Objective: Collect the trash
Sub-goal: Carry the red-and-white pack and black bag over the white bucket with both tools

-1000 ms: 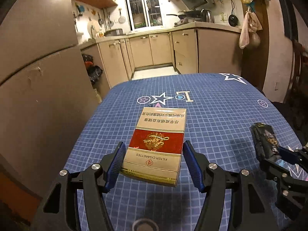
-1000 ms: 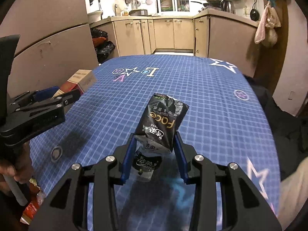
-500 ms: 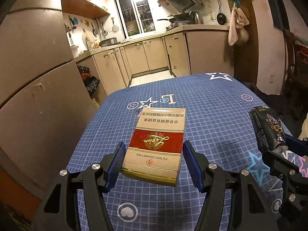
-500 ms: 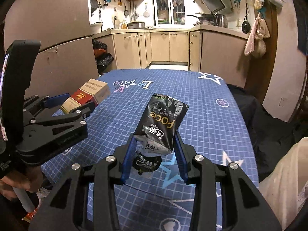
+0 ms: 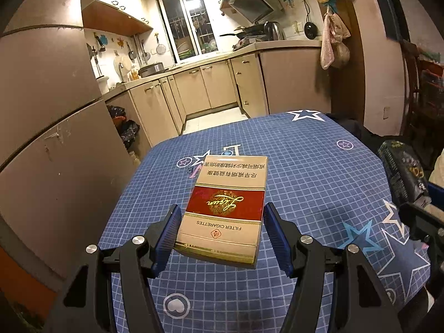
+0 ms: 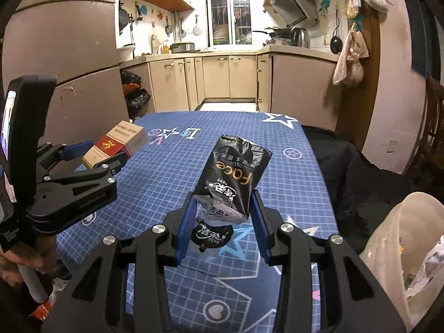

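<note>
My left gripper (image 5: 222, 236) is shut on a cream and red cigarette carton (image 5: 226, 208) and holds it flat above the blue table (image 5: 319, 172). The carton also shows in the right wrist view (image 6: 116, 143), in the left gripper (image 6: 91, 156). My right gripper (image 6: 223, 223) is shut on a black tissue pack (image 6: 233, 177), held up above the table's near edge (image 6: 244, 285). The pack also shows at the right edge of the left wrist view (image 5: 402, 172).
A white trash bag (image 6: 399, 255) with paper inside stands open at the lower right, beside the table. A dark cloth-covered seat (image 6: 360, 183) is to the table's right. A fridge (image 5: 41, 138) stands on the left. Kitchen cabinets (image 6: 216, 80) lie beyond the table.
Both grippers have drawn back and risen from the table with their items still held. The white trash bag has come into the right wrist view at the lower right.
</note>
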